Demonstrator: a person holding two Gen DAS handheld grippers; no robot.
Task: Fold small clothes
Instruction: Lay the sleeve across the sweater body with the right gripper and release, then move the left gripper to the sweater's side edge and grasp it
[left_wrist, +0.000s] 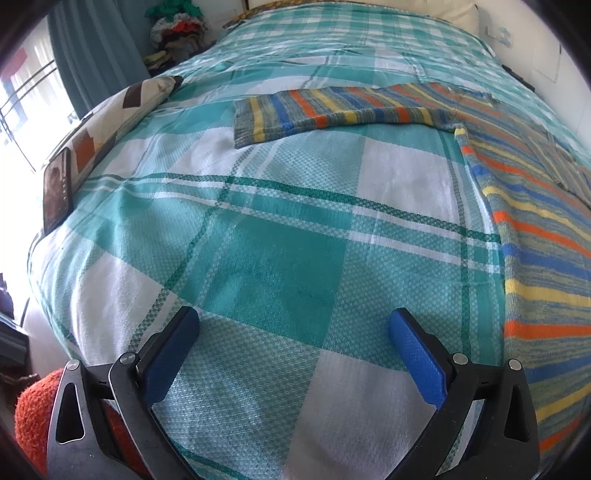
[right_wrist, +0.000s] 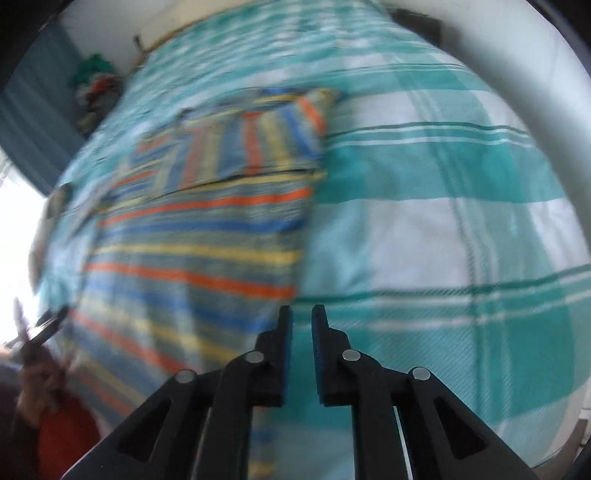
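A striped knit sweater (left_wrist: 535, 240) in blue, orange, yellow and grey lies flat on the teal checked bedspread (left_wrist: 258, 240). Its one sleeve (left_wrist: 332, 110) stretches out to the left at the far side. My left gripper (left_wrist: 293, 321) hovers open over bare bedspread, left of the sweater's body. In the blurred right wrist view the sweater (right_wrist: 203, 240) fills the left half, with the other sleeve (right_wrist: 251, 147) folded across its chest. My right gripper (right_wrist: 302, 317) sits at the sweater's near right edge, jaws almost together with a narrow gap. No cloth shows in that gap.
A phone (left_wrist: 57, 192) leans against a patterned pillow (left_wrist: 122, 110) at the bed's left edge. A pile of clothes (left_wrist: 177, 29) sits beyond the far left corner by a curtain (left_wrist: 92, 55). An orange sleeve (left_wrist: 37, 417) shows at lower left. Bare bedspread (right_wrist: 424, 240) lies right of the sweater.
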